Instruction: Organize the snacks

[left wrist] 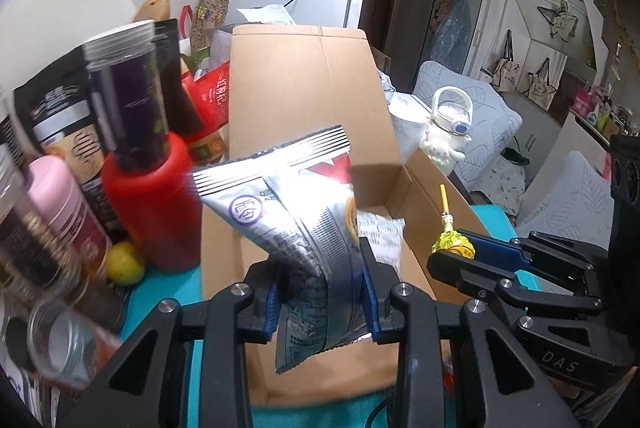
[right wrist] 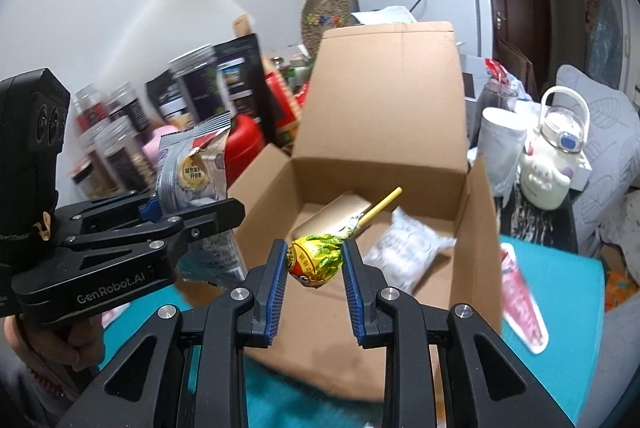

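My left gripper [left wrist: 320, 280] is shut on a silver snack bag [left wrist: 296, 212] and holds it upright over the near left corner of the open cardboard box [left wrist: 304, 88]. The bag also shows in the right wrist view [right wrist: 196, 168]. My right gripper [right wrist: 314, 260] is shut on a yellow-wrapped lollipop [right wrist: 316, 258] with its stick pointing up and away, above the box's [right wrist: 384, 100] near edge. In the left wrist view the lollipop [left wrist: 452, 244] hangs over the box's right wall. A white packet [right wrist: 404, 248] and a tan packet [right wrist: 340, 216] lie inside the box.
Jars, a red bottle [left wrist: 156, 212], a pink tub [left wrist: 64, 204] and a lemon [left wrist: 126, 262] crowd the teal table [left wrist: 160, 292] left of the box. A white kettle-shaped bottle [right wrist: 556, 160] stands to the right. A red-and-white packet [right wrist: 520, 288] lies right of the box.
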A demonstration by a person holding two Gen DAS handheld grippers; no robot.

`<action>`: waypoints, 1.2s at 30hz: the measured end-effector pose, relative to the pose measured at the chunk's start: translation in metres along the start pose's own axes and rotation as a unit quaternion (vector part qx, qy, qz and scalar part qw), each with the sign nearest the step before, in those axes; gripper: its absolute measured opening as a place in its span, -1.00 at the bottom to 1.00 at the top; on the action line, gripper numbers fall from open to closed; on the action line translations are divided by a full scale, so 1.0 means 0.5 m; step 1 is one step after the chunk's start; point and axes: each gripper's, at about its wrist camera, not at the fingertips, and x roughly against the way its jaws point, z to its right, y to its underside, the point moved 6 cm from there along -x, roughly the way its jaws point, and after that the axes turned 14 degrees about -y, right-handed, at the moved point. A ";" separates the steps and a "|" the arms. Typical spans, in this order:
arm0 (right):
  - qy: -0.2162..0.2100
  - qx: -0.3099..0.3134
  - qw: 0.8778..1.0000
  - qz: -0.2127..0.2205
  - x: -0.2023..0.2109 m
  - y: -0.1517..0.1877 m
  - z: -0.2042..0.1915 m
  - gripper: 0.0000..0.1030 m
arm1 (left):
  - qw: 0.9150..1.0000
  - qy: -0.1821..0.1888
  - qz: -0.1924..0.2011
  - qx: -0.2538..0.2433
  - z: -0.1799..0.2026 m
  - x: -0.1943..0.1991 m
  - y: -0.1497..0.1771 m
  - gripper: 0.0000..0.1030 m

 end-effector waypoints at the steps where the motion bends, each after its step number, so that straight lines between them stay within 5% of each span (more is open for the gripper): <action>1: 0.002 -0.001 1.000 0.000 -0.005 -0.006 0.009 -0.47 | 1.000 0.000 0.000 0.000 0.003 -0.011 -0.007 -0.38; 16: 0.002 -0.022 1.000 -0.003 -0.068 -0.073 0.116 -0.47 | 1.000 -0.030 0.004 0.008 0.017 -0.131 -0.087 -0.37; 36: 0.041 -0.020 0.993 -0.111 -0.184 -0.022 0.164 -0.47 | 0.990 -0.085 -0.107 -0.027 0.010 -0.280 -0.025 -0.37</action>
